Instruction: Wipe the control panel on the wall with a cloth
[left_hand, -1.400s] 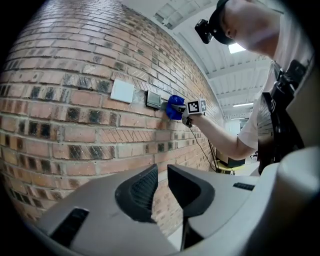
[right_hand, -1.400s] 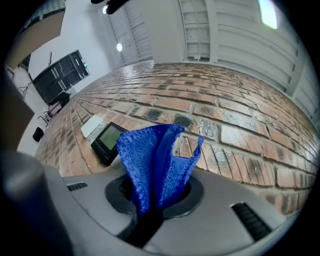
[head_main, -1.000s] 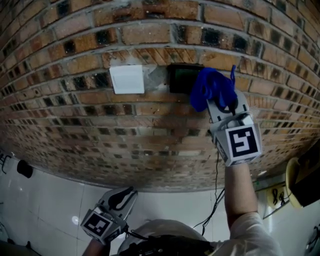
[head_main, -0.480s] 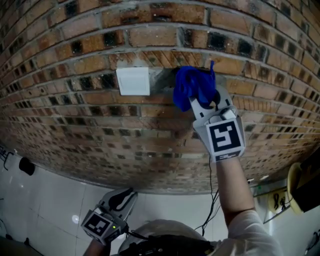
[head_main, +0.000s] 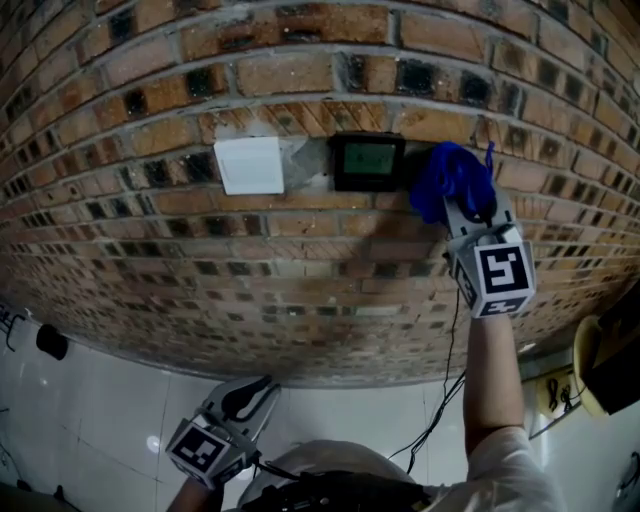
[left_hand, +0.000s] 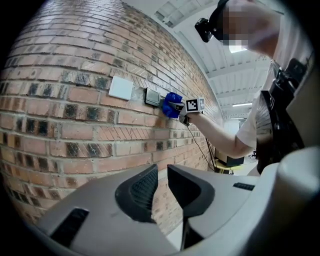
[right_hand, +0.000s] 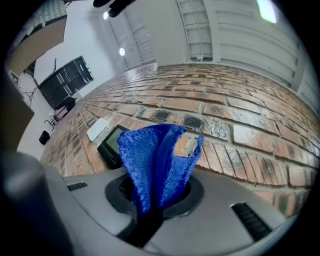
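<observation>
Brick wall (head_main: 300, 250) holds the control panel (head_main: 368, 160), and the cloth (head_main: 452, 178), clamped in the right tool (head_main: 466, 208), sits just right of it on rough brick that could snag it loose; the left tool (head_main: 248, 398) hangs low, slightly parted, empty.

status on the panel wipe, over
Right gripper shut on blue cloth, at the brick wall just right of control panel. Panel uncovered. Left gripper low, jaws narrowly apart, empty. Nothing between cloth and panel.
</observation>
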